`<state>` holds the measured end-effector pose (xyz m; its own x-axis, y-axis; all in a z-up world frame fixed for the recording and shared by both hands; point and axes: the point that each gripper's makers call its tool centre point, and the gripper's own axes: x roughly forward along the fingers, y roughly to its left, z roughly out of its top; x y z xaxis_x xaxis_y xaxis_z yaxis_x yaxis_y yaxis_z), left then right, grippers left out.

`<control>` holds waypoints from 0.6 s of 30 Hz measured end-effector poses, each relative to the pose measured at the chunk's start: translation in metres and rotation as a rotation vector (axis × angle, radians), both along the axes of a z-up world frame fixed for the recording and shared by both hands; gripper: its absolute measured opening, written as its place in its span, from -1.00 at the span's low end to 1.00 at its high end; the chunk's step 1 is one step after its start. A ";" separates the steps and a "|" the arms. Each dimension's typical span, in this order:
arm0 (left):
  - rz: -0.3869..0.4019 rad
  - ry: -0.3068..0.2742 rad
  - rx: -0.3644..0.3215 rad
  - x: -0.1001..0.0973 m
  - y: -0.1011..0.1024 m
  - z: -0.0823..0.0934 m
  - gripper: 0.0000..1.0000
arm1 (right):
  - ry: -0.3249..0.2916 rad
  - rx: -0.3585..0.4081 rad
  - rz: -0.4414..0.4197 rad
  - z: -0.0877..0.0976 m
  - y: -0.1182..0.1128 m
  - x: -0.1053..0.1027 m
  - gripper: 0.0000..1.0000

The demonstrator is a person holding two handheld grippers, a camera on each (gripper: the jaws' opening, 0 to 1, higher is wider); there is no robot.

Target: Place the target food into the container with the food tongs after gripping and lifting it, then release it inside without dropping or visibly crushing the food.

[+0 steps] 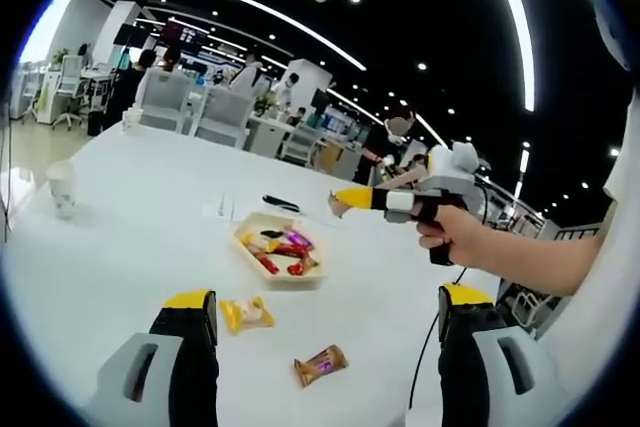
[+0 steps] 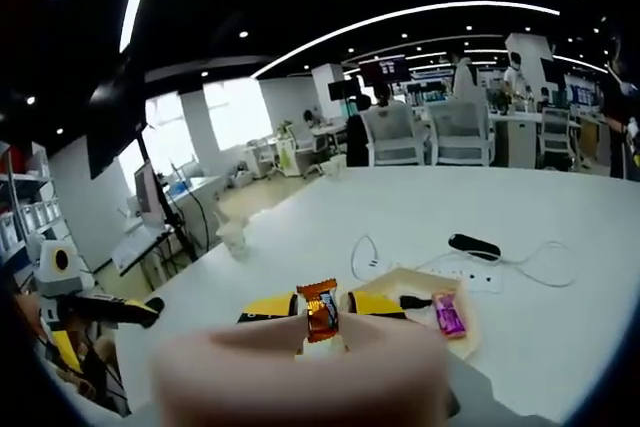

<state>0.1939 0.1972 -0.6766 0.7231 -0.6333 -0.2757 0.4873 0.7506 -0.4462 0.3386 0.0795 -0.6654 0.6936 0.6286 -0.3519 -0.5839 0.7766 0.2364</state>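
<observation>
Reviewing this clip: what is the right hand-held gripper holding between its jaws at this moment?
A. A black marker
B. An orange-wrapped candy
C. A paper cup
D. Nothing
B: in the right gripper view the right hand-held gripper is shut on an orange-wrapped candy, held above the table near the tray.

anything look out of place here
Two wrapped candies lie loose on the white table outside the tray: a yellow one and a brown one. The right gripper holds an orange-brown candy, uncrushed.

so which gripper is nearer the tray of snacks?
Right. The right gripper hovers just beyond the tray, holding an orange-wrapped candy. The left gripper sits farther back.
</observation>
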 end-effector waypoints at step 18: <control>-0.004 0.033 0.002 -0.005 0.002 -0.009 0.81 | 0.007 -0.005 -0.065 -0.010 -0.014 0.023 -0.61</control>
